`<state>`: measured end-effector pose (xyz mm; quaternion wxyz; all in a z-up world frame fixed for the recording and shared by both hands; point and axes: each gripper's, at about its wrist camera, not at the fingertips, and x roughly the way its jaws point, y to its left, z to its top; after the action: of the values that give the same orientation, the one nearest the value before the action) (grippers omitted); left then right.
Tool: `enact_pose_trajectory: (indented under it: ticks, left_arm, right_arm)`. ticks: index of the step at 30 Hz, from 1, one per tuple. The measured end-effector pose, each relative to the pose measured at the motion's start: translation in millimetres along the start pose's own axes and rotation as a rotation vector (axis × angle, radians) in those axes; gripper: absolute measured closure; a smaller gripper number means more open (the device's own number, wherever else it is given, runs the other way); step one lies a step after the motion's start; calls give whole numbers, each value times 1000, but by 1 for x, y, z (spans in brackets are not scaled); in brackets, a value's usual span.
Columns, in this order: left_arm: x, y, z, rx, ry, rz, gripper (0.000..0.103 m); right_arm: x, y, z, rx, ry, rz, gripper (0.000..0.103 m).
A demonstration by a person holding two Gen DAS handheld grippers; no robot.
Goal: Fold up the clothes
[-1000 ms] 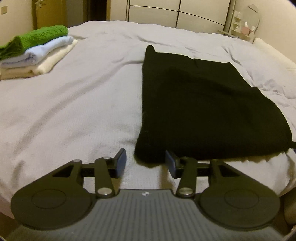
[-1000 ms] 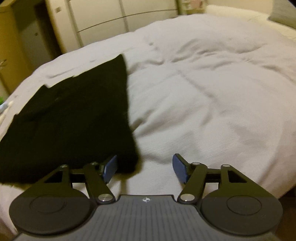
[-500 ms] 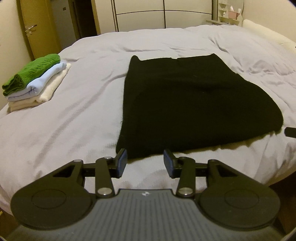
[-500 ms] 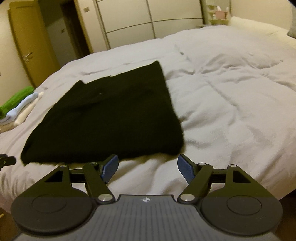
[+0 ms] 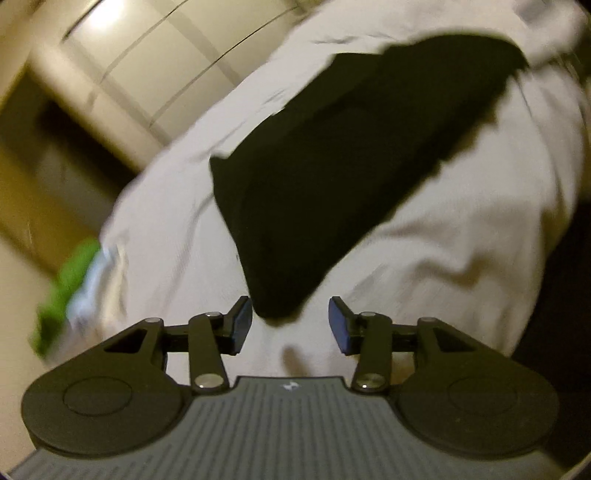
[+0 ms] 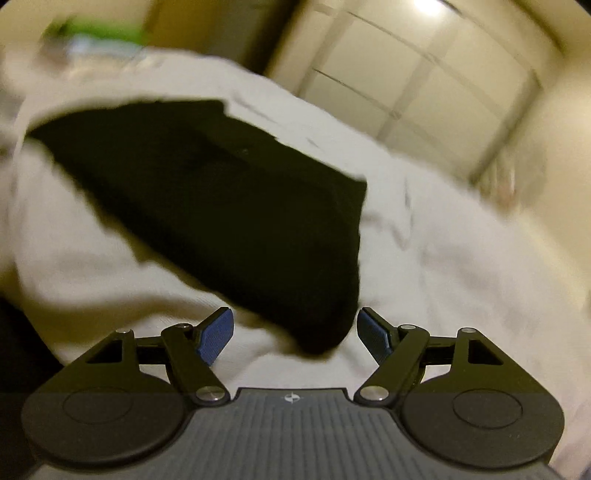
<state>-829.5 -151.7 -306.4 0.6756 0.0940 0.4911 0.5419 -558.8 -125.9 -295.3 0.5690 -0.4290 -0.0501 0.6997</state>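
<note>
Left wrist view: the left gripper (image 5: pixel 290 323) is hovering with its jaws spread apart and gripping nothing, the near corner of the black garment (image 5: pixel 332 177) sitting in the gap just ahead of the blue pads (image 5: pixel 242 321). The garment is lying flat on the pale bed cover (image 5: pixel 461 240), running diagonally away toward the upper right of the tilted picture. A stack of folded clothes (image 5: pixel 70 284) (green on top, a paler layer beside it, heavily blurred) is showing at the left edge of the bed, well apart from the black garment. Pale wardrobe doors (image 5: pixel 140 62) are standing behind the bed. Right wrist view: the right gripper (image 6: pixel 295 334) is likewise hanging with jaws wide apart and holding nothing, another near corner of the black garment (image 6: pixel 229 206) lying between its fingertips; whether the pads are touching the cloth cannot be told. The bed cover (image 6: pixel 443 277) is filling the right side, the wardrobe doors (image 6: pixel 406 74) beyond it, and a green blur of the stack (image 6: pixel 99 31) at top left.
</note>
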Motion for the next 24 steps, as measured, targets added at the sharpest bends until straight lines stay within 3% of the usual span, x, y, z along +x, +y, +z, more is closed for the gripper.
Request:
enact_pose_trajectory:
  ticks: [7,11,14,15,17,19,21,24]
  left_arm:
    - [36,-26,-12,428,-73,90,55]
    - [52,-32,-16,533,-117,96,55]
    - [63,-25,-15,556,-143,63,62]
    - [66,-22,-15,560,-148,48,63]
    - [73,-15,-15,570,-159,29,67]
    - [77,-8,-14,561,-162,6,76]
    - [75,4,-11,499,-155,-45,79]
    - [65,21,-5,390,-152,-118,84]
  right_arm:
    - [35,25,-19,-378,0,-54,29]
    - [49,30,-24,-486,-37,-82,32]
    - [66,25,-24,-524,-45,-96,42]
    - [72,21,-23,-525,-45,-101,51]
    - [81,16,-21,-546,-50,-89,54]
    - [86,12,-18,-569,-50,-69,74]
    - [83,11,-16,-586,-45,-44,83]
    - [69,-6,-3,-475,-14,47,85]
